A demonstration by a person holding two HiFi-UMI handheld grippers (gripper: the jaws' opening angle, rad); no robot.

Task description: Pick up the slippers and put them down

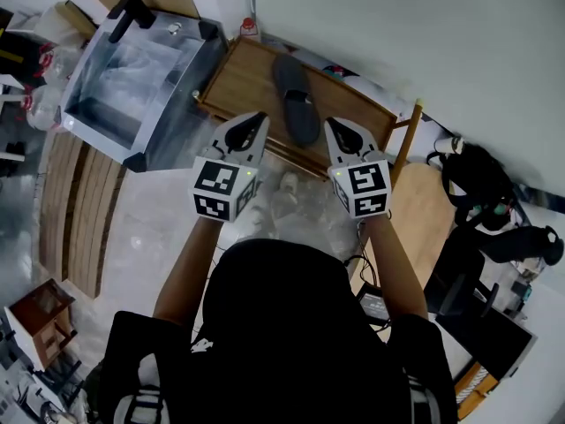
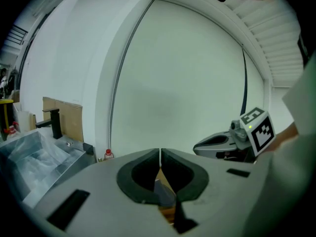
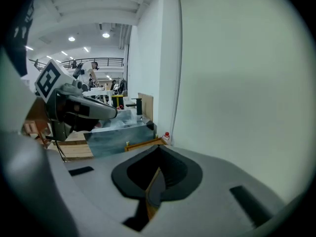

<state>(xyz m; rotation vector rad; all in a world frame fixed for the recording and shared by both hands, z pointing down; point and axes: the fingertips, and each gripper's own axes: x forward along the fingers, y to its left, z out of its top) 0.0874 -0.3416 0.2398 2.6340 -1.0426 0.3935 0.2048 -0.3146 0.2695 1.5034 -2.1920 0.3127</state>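
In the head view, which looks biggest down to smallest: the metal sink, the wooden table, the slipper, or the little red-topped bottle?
1 and 2. metal sink and wooden table: they look about alike, and the table is partly hidden, so no ranking.
3. slipper
4. red-topped bottle

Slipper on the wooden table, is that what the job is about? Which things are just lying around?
For the job:
- slipper
- wooden table it lies on
- left gripper and right gripper, fingers shut, holding nothing

Just lying about:
- metal sink
- small red-topped bottle
- black bag
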